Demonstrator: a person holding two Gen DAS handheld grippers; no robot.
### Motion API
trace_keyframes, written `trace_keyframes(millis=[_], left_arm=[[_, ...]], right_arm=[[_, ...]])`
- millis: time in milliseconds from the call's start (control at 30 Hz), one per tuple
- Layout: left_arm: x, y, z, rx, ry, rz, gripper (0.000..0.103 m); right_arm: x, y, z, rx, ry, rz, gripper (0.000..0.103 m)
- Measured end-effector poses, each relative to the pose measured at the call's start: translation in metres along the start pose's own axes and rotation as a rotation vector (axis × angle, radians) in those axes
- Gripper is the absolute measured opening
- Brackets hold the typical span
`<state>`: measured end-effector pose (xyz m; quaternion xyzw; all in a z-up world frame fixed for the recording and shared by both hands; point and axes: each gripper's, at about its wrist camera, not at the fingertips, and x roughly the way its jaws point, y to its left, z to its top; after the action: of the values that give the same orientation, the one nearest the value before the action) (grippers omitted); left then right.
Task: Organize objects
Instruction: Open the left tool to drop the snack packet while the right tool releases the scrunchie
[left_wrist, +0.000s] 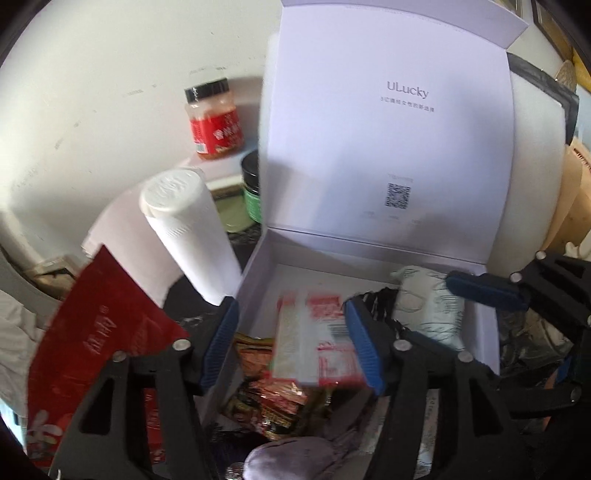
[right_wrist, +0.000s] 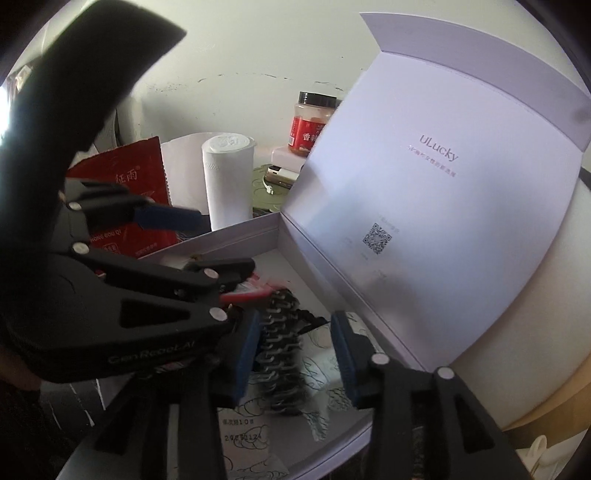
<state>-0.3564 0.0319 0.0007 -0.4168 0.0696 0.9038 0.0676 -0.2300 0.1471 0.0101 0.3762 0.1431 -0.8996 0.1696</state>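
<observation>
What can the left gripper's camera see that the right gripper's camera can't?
Only the left view shows the green jar with a dark lid, the purple cloth at the bottom, and the brown snack packets in the box.

Only the right view shows the phone-like gadgets behind the box and the printed date on the pale packet.

Both show the open white box, the paper roll, the red-labelled jar and the red pouch.

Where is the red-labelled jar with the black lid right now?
The jar stands against the wall, outside the open white box, just left of its raised lid and behind the white roll.
</observation>
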Motion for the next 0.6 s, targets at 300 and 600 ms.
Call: trace_keyframes(millis=[300,600], left_arm=[[-0.012,0.002,-0.005,-0.005,-0.005,-0.008,0.075],[-0.038,-0.002,-0.017,-0.008,-0.011,-0.003,0.075]], right_arm=[[0.001,-0.009,0.003,0.026,0.014,-0.023,0.054],[-0.025,-0.002,0.001,-0.001,0.014,-0.07,0.055]])
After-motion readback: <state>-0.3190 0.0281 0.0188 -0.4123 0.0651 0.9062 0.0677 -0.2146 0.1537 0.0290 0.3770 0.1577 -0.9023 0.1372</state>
